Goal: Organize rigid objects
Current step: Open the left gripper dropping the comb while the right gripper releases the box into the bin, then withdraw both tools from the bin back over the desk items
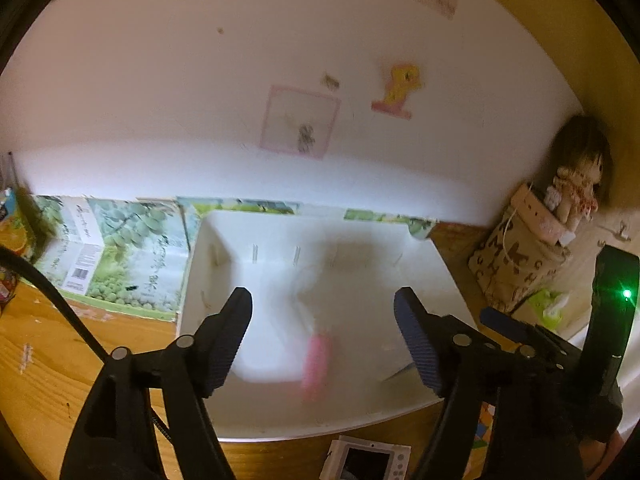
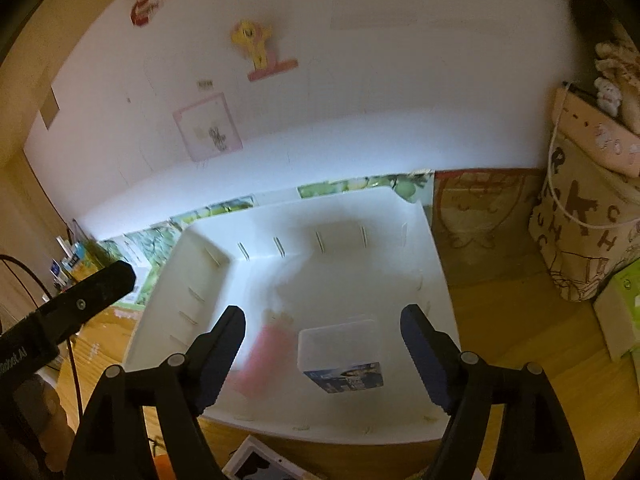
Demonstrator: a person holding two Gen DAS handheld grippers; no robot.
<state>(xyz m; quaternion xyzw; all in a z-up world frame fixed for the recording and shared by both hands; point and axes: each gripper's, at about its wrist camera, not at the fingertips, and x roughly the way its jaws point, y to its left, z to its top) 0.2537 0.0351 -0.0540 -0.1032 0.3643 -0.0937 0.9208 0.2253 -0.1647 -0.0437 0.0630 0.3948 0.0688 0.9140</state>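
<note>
Both claws hang spread and empty over the white plastic bin (image 2: 434, 280) on the wooden worktop (image 1: 48, 360): left claw (image 1: 322, 336) above a blurred pink object (image 1: 316, 360), right claw (image 2: 322, 354) above a clear lidded box (image 2: 340, 354). Best to withdraw straight up, clear of the rim.

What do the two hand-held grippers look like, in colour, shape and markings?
Both the left gripper and the right gripper are black, with two angled fingers carrying ribbed dark-blue pads and round silver pivot pins. The right gripper's body shows a green light; the left one's bears white lettering.
</note>
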